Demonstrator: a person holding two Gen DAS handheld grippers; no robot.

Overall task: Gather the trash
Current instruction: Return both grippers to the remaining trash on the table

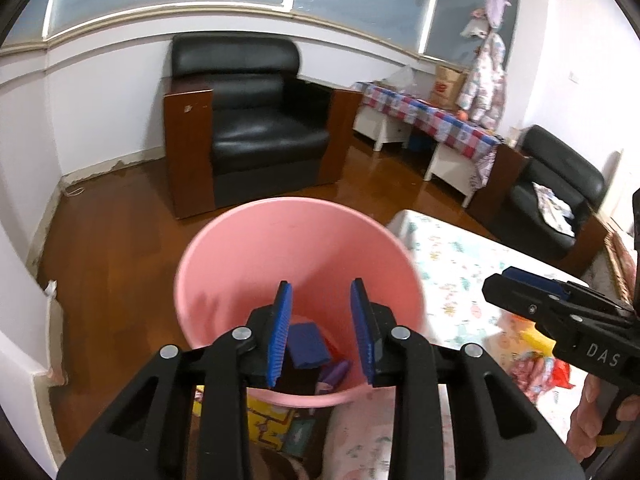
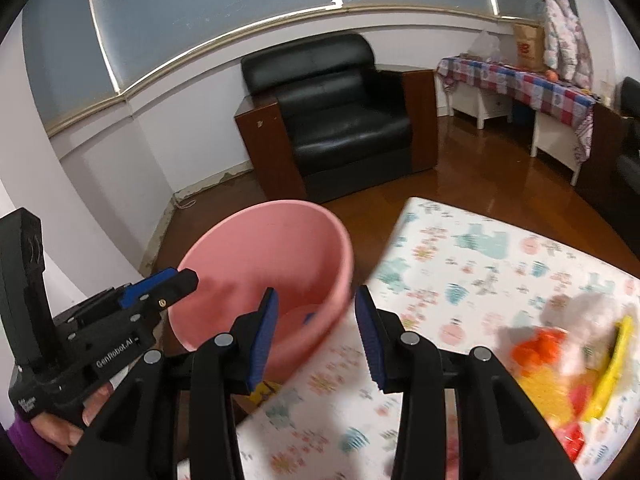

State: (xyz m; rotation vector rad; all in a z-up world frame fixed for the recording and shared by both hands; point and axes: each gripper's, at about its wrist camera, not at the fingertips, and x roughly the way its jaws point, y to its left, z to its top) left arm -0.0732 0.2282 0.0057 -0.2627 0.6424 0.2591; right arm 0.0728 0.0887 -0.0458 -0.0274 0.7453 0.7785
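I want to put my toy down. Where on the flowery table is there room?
The flowery tablecloth is bare from the pink bucket across to its far edge. The near right corner is crowded with a blurry trash pile. Both grippers, left and right, are open and empty.

Left tool (image 1: 320, 320) and right tool (image 2: 316, 328) both gape with nothing between their blue pads.

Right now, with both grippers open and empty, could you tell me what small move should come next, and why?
Probably swing the right gripper toward the colourful trash pile on the patterned table. The pink bin already holds a few pieces, and both the right and the left gripper hold nothing.
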